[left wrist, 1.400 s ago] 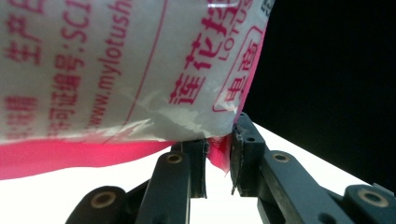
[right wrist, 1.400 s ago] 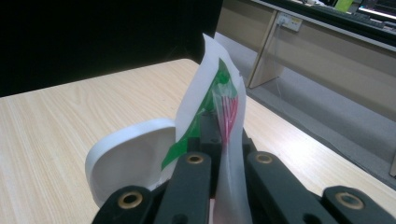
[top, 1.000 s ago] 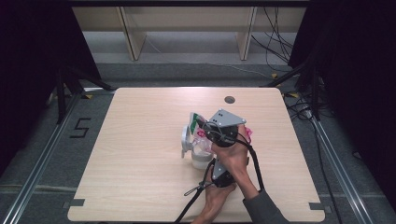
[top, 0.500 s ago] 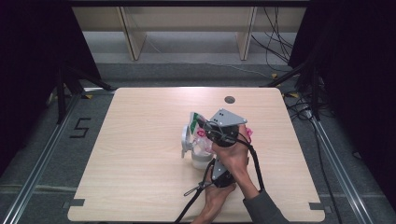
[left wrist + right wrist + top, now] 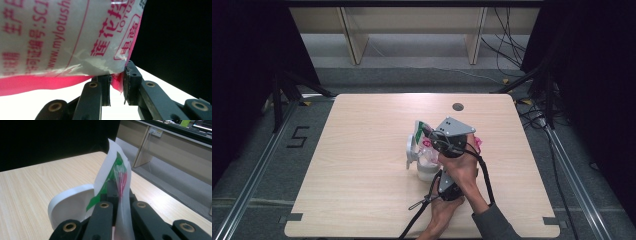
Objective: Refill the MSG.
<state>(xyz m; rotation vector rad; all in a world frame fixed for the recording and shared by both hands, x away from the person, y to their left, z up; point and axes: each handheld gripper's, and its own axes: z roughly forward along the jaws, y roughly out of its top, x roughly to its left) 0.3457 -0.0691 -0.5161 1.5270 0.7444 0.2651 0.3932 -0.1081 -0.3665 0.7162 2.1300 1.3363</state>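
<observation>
both tools are pinching one printed plastic packet (image 5: 424, 134), just above a white cup (image 5: 427, 167) near the bench (image 5: 362, 165) middle. the left tool (image 5: 117, 83) is clamping its pink edge, the right tool (image 5: 120, 195) its top, probably for tearing it open.

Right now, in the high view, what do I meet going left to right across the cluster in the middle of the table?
White flip lid → green-printed packet edge → grey three-cornered plate on the upper gripper → pink packet corner.
</observation>
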